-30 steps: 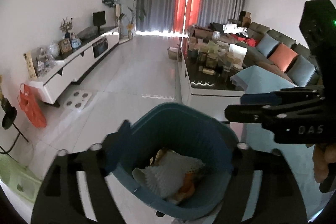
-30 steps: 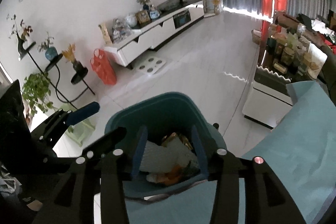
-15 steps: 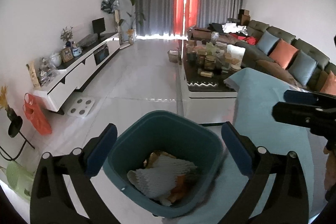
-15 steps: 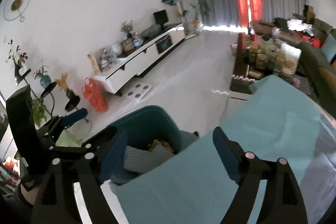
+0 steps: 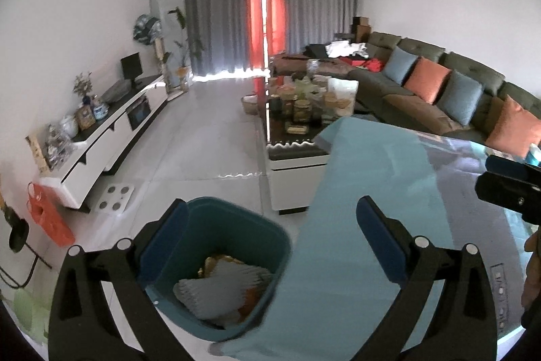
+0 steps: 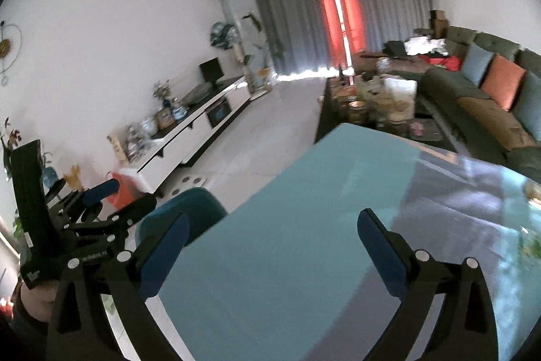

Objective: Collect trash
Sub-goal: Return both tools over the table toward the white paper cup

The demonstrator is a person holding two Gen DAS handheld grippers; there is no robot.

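The pale blue glossy table top (image 6: 304,225) fills the right wrist view from 12 to 6 o'clock and, in the left wrist view, runs from centre to 5 o'clock. Beyond it at 1 o'clock stands a dark coffee table (image 5: 297,137) crowded with jars and packets, and at 3 o'clock a long dark green sofa (image 5: 473,90) carrying blue and orange cushions. A white low media cabinet with a black top (image 5: 111,131) lines the wall at 9 to 10 o'clock; an orange plastic bag (image 5: 47,219) sits on the floor near its close end. The dark teal plastic waste bin (image 5: 233,242) stands on the white tiled floor just beside the table's edge, at 7 o'clock in the left wrist view and partly behind a pad at 8 o'clock in the right wrist view. Inside it lies the trash: white foam netting (image 5: 209,293) on top, with yellow and orange scraps beneath and beside it. The left gripper (image 5: 270,246) is spread wide over the bin and the table edge, gripping nothing. The right gripper (image 6: 270,256) has just been opening; its jaws stand fully apart over the table top with nothing between them.
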